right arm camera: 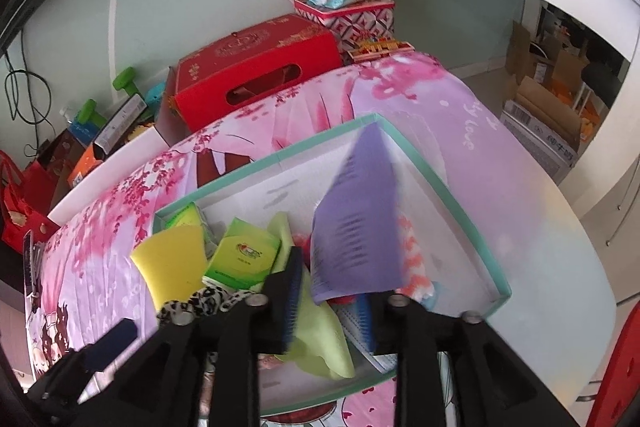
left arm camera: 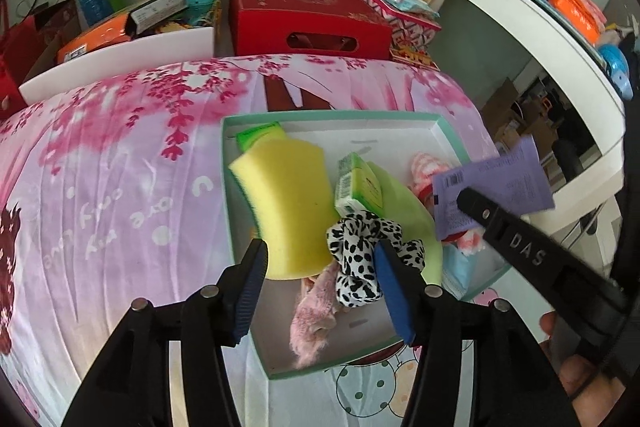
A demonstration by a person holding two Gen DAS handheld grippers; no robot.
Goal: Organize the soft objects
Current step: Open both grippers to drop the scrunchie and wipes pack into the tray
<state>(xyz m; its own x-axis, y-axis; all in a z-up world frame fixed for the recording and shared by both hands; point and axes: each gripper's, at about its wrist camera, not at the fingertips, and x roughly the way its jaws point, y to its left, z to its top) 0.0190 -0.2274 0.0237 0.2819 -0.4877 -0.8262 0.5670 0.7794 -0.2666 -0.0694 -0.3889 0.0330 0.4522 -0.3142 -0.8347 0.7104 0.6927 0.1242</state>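
Box (left arm camera: 436, 131) on floral bedspread (left arm camera: 120, 167).

A purple packet (right arm camera: 356, 223) smears into motion blur, its print unreadable, hiding much of the striped sock (right arm camera: 414, 267) behind; the yellow sponge (left arm camera: 290, 203) covers a green-wrapped item (left arm camera: 258, 135).

"DAS" on the right tool's finger (left arm camera: 524, 247); "love" on the pink floral cloth (right arm camera: 476, 135).

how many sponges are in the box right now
2. A yellow sponge leans at the box's left side; a green-topped one sits behind it in the far left corner. More could be hidden under the pile.
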